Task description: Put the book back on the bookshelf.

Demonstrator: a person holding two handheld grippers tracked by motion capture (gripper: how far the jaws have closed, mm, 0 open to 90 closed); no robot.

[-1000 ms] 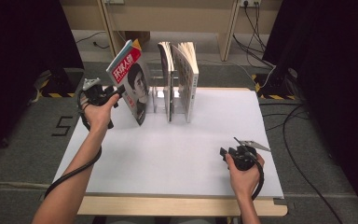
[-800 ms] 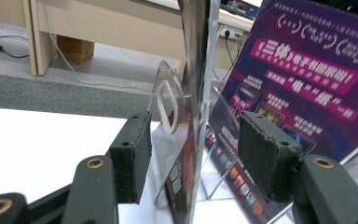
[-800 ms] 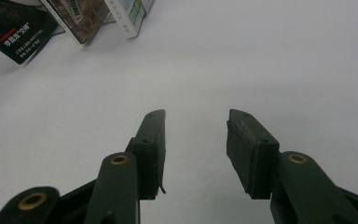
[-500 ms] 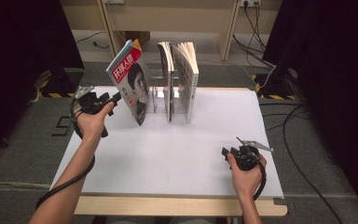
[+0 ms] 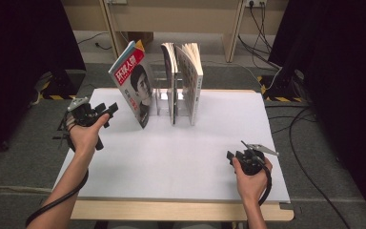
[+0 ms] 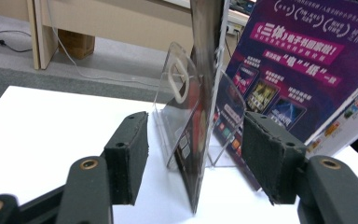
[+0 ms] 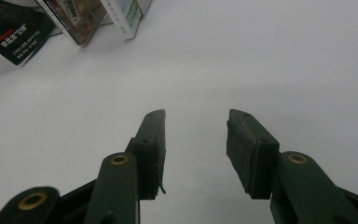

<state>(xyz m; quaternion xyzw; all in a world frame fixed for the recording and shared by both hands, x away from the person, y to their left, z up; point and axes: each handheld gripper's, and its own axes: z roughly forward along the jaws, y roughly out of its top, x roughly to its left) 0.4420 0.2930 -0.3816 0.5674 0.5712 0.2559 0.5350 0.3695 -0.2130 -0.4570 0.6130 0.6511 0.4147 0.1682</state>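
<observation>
A magazine (image 5: 134, 86) with a portrait cover leans top-left against a clear stand (image 5: 161, 102). Its purple back cover (image 6: 298, 60) faces my left gripper. That left gripper (image 5: 106, 109) hovers left of the magazine and apart from it. Its jaws have just been opening and have nothing between them. In the left gripper view, a thin dark edge-on sheet (image 6: 200, 140) and the clear stand (image 6: 179, 88) lie beyond the pads (image 6: 130, 158). My right gripper (image 5: 229, 156) rests near the table's front right, open over bare white surface (image 7: 196, 149).
Two thick books (image 5: 186, 81) stand upright right of the stand, pages fanned. The white tabletop (image 5: 171, 157) has a wooden front edge (image 5: 171, 210). Cables (image 5: 310, 143) run over the grey floor at the right. Wooden furniture legs (image 5: 231, 28) stand behind the table.
My left gripper has drawn back from the magazine's left edge, moving left and toward the person. The magazine still leans as before. The right gripper has stayed put.
</observation>
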